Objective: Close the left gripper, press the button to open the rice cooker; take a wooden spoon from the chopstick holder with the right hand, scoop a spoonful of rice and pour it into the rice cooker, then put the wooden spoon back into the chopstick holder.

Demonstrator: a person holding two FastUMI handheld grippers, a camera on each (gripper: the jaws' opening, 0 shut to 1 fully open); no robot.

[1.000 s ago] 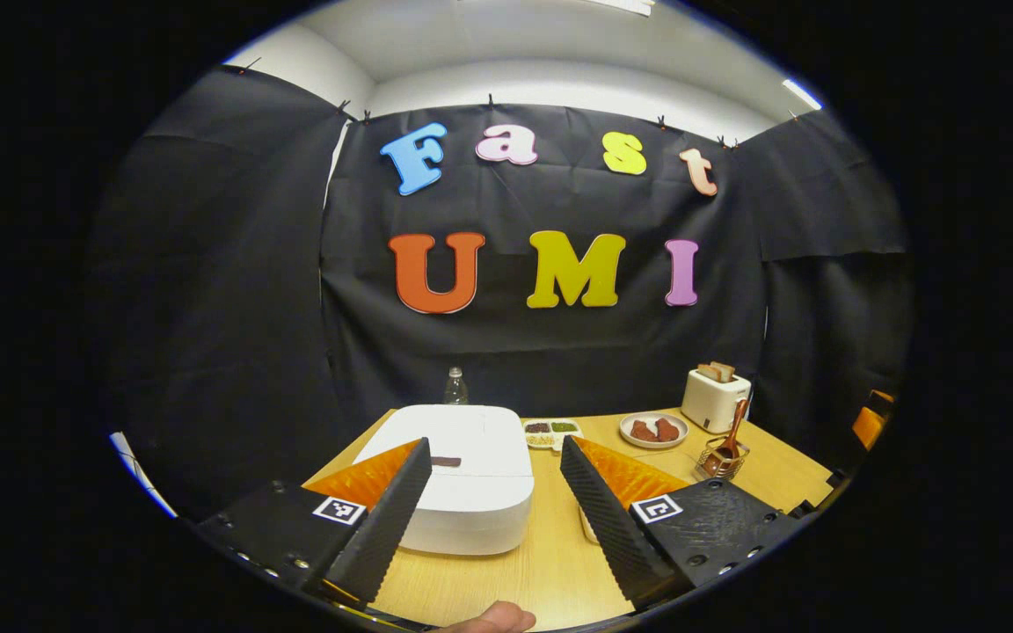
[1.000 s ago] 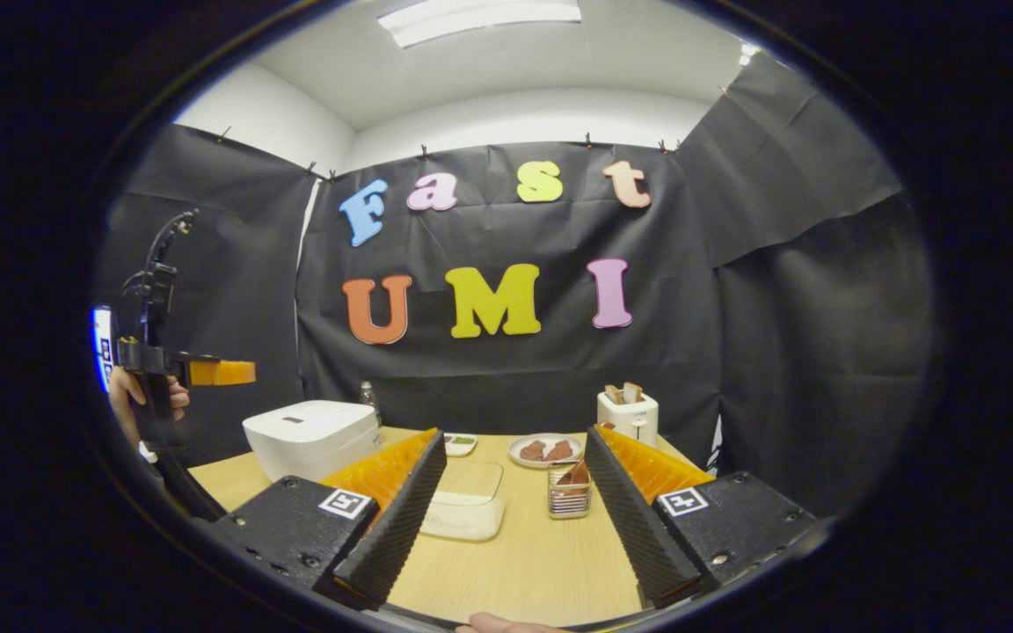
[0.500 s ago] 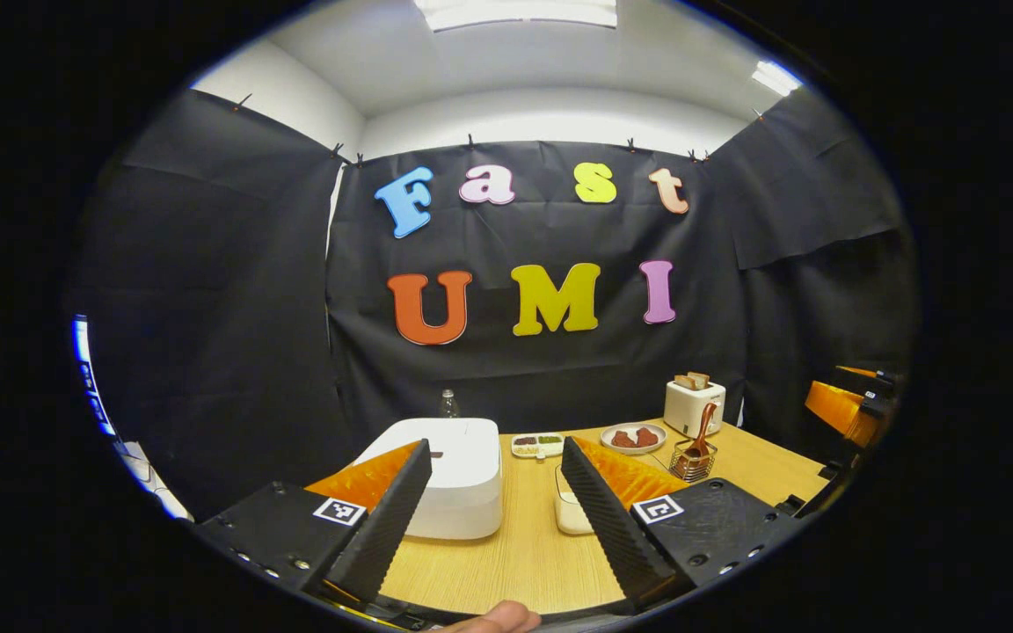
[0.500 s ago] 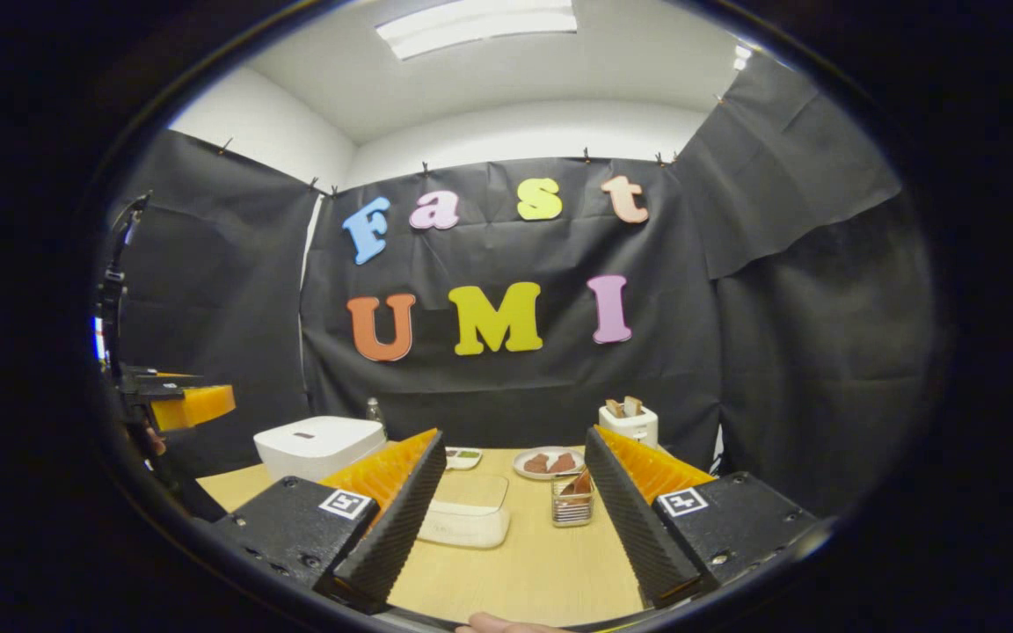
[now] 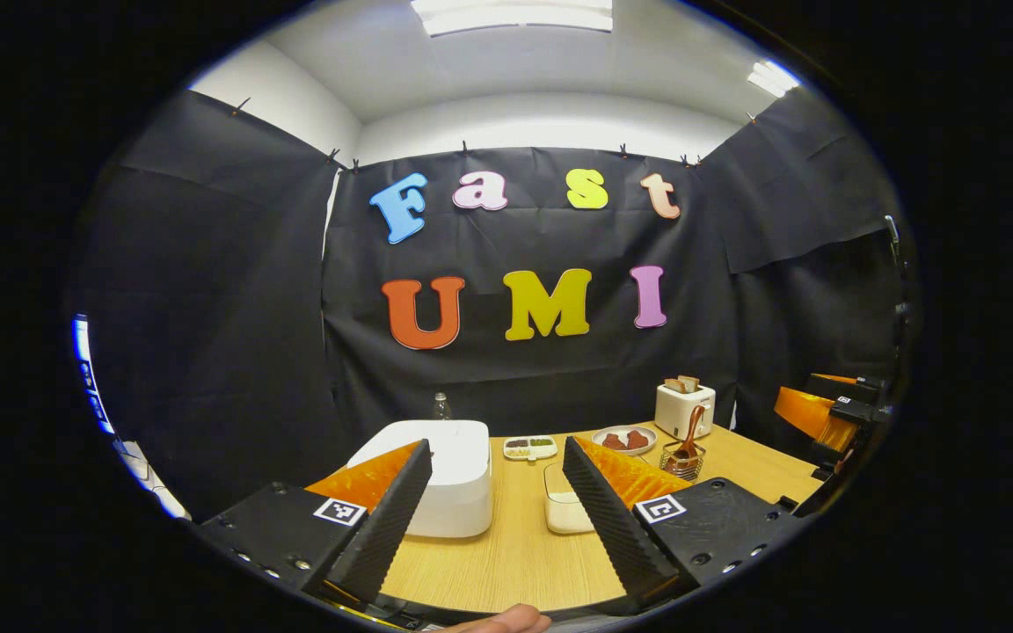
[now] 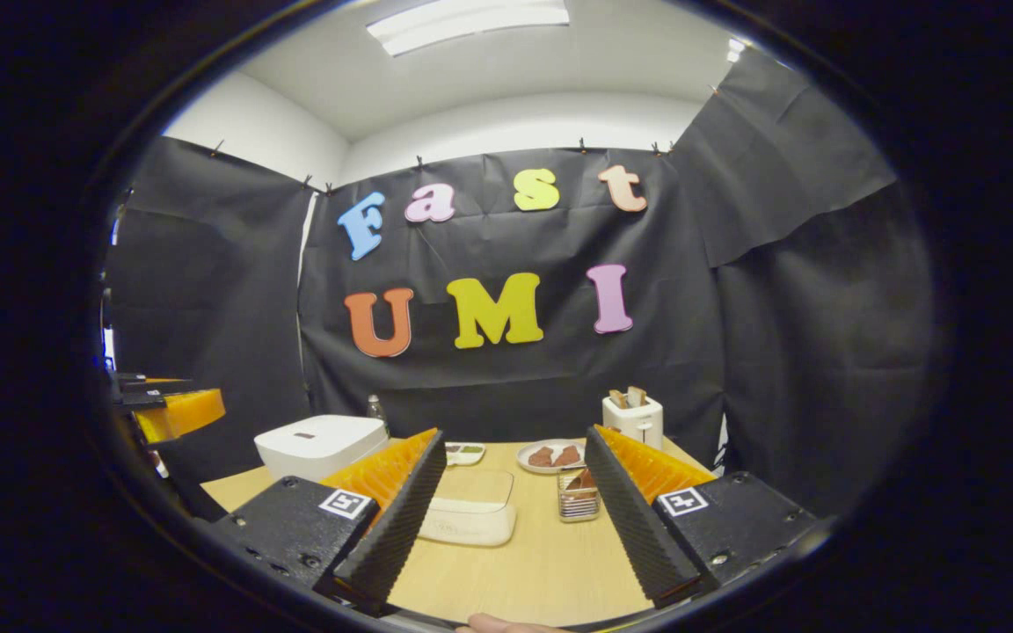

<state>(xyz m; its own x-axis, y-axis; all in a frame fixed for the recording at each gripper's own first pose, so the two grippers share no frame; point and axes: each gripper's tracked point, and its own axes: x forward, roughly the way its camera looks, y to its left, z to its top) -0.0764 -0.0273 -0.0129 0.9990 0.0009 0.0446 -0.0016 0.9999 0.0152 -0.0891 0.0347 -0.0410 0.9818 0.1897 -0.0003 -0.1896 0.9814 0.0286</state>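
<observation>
White, square-lidded rice cooker [image 5: 440,470] sits shut on the pale wooden counter [image 5: 515,563], wooden spoon [image 5: 689,432] in its wire chopstick holder [image 5: 682,461], both hand-held grippers [image 5: 493,510] [image 6: 513,510] held wide, gripping nothing.

Left gripper view: low at the desk's [image 5: 515,554] near edge, facing the back wall, left hand-held gripper [image 5: 493,492] at bottom of frame, cooker [image 5: 449,475] close at lower centre-left. Right gripper view: same near edge, facing likewise, right hand-held gripper [image 6: 515,492] at bottom, cooker [image 6: 322,444] at lower left. Both share desk [image 6: 542,571], cooker, toaster [image 5: 684,409] [image 6: 632,420], back wall.
</observation>
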